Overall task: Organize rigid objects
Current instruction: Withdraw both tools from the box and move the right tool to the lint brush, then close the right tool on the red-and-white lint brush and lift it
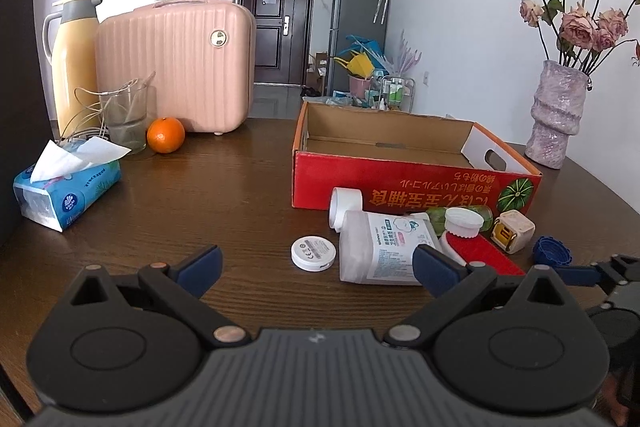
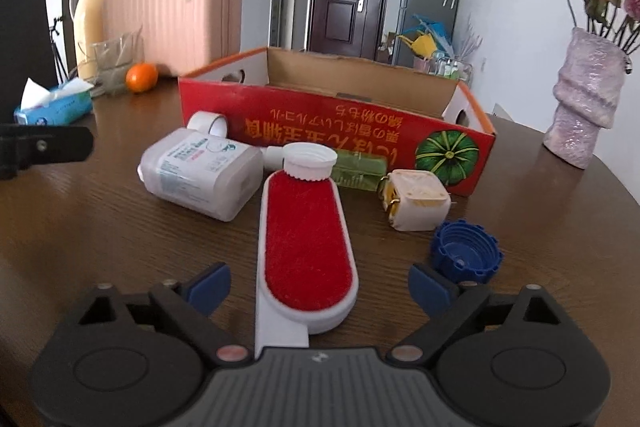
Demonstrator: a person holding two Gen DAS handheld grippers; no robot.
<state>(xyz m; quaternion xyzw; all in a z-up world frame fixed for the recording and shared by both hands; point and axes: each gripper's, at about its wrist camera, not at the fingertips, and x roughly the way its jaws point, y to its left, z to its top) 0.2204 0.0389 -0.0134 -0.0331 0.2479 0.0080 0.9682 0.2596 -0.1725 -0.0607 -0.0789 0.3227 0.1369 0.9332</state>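
An open red cardboard box [image 1: 400, 183] [image 2: 320, 123] sits on the dark wooden table. In front of it lie a white plastic bottle [image 1: 380, 247] [image 2: 200, 175], a red lint brush [image 2: 306, 247] [image 1: 480, 251], a white round puck [image 1: 313, 253], a tape roll [image 1: 346, 205] [image 2: 208, 123], a green bottle [image 2: 356, 173], a cream cube charger [image 1: 512, 229] [image 2: 416, 201] and a blue cap [image 1: 552, 251] [image 2: 466, 251]. My left gripper [image 1: 318, 269] is open and empty, just short of the puck and bottle. My right gripper [image 2: 320, 287] is open, its fingers on either side of the lint brush.
At the left stand a tissue pack [image 1: 66, 183], a glass with cables [image 1: 124, 115], an orange [image 1: 165, 135], a yellow thermos [image 1: 74, 59] and a pink case [image 1: 180, 67]. A vase of dried roses [image 1: 558, 115] [image 2: 586, 99] stands at the right by the table edge.
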